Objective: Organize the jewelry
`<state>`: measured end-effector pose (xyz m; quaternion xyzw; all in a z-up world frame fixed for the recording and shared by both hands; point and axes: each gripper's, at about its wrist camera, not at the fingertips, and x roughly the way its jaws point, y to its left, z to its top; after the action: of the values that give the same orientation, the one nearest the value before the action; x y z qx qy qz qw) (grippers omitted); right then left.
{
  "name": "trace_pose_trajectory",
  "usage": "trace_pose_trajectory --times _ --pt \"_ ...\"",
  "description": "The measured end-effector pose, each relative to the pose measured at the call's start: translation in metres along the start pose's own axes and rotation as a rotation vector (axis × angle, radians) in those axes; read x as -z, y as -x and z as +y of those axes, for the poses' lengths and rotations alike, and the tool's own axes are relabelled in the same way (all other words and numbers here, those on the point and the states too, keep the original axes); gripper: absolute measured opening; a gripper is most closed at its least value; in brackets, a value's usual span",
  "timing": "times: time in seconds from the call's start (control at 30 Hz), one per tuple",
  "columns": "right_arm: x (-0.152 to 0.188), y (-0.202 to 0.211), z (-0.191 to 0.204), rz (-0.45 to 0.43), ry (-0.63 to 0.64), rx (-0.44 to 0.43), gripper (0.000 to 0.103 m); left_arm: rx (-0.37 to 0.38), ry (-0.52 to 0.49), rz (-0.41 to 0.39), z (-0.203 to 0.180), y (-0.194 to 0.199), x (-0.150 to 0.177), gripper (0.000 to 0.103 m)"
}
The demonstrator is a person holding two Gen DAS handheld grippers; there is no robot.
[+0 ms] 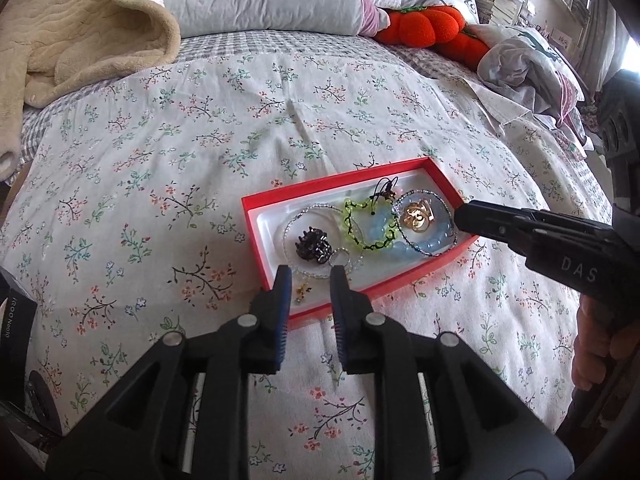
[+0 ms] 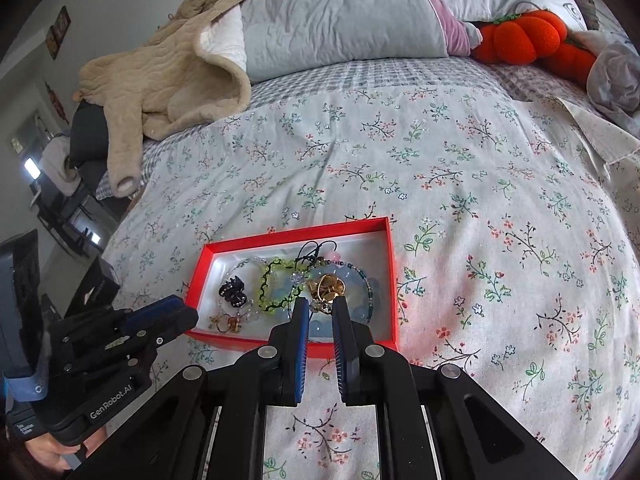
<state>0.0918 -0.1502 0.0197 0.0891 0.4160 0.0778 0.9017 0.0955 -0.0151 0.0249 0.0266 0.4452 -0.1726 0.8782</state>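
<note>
A red tray (image 1: pixel 253 240) (image 2: pixel 300 233) with a white lining lies on the floral bedsheet. It holds a black hair claw (image 1: pixel 311 242), a yellow-green bracelet (image 1: pixel 352 220), pale blue beads (image 1: pixel 376 228), a gold ornament (image 1: pixel 416 212) (image 2: pixel 330 285) and small gold earrings (image 1: pixel 303 292). My left gripper (image 1: pixel 310 276) (image 2: pixel 188 314) hovers over the tray's near left corner, open, with nothing between its pads. My right gripper (image 2: pixel 321 307) (image 1: pixel 460 216) hangs over the tray's right end just short of the gold ornament. Its jaws are shut and I see nothing pinched in them.
A beige fleece garment (image 2: pixel 160 80) and a grey pillow (image 2: pixel 340 12) lie at the head of the bed. An orange pumpkin plush (image 1: pixel 424 24) sits beside crumpled bedding (image 1: pixel 528 64) at the right. A hand (image 1: pixel 592 340) holds the right gripper's handle.
</note>
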Motion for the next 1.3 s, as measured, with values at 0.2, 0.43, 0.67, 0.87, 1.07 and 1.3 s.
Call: trace_pose_trajectory --times 0.2,0.43,0.67,0.87,1.07,1.3 --pt "-0.003 -0.008 0.001 0.003 -0.01 -0.003 0.013 -0.018 0.012 0.016 0.005 0.0 0.002 0.026" --pt "-0.005 -0.01 -0.002 0.017 -0.027 0.01 0.015 -0.039 0.037 0.033 0.007 0.003 0.004 0.046" --pt "-0.002 0.007 0.001 0.022 0.007 0.065 0.018 -0.081 0.062 0.045 0.005 0.012 0.011 0.074" --pt "0.012 0.021 -0.005 0.061 0.011 0.105 0.06 -0.125 0.08 0.043 0.001 0.02 0.018 0.083" --pt "0.027 0.036 -0.006 0.089 0.015 0.133 0.074 -0.165 0.098 0.048 -0.006 0.031 0.031 0.102" --pt "0.046 0.042 -0.002 0.116 0.039 0.195 0.088 -0.21 0.119 0.092 -0.01 0.032 0.044 0.102"
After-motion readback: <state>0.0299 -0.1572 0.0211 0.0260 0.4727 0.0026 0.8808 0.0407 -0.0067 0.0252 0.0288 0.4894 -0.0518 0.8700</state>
